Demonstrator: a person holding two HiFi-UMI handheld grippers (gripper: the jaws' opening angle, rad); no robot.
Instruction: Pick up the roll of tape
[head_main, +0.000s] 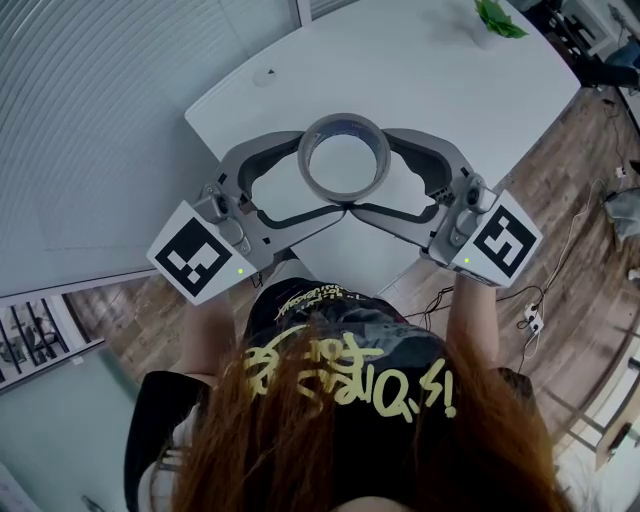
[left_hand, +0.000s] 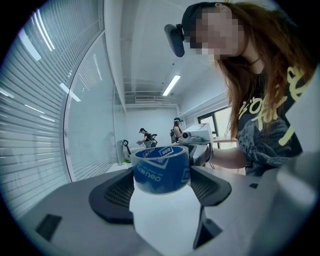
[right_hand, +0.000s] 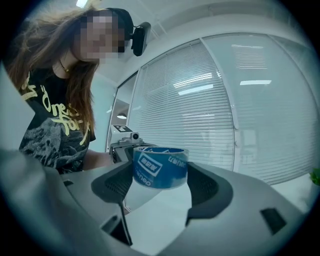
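The blue roll of tape (head_main: 343, 122) is held flat over the near corner of the white table (head_main: 400, 70), hemmed in from both sides. My left gripper (head_main: 320, 176) comes in from the left and my right gripper (head_main: 370, 174) from the right, their near fingertips meeting below the roll. In the left gripper view the roll (left_hand: 160, 172) fills the gap of the left gripper (left_hand: 161, 187), both black pads against its sides. In the right gripper view the roll (right_hand: 160, 170) likewise sits between the pads of the right gripper (right_hand: 159, 182). Whether it rests on the table is unclear.
A small green plant (head_main: 497, 20) stands at the table's far right, and a small grey disc (head_main: 265, 75) sits at its far left. Wooden floor with cables (head_main: 530, 315) lies to the right. A glass wall with blinds (head_main: 90, 110) runs along the left.
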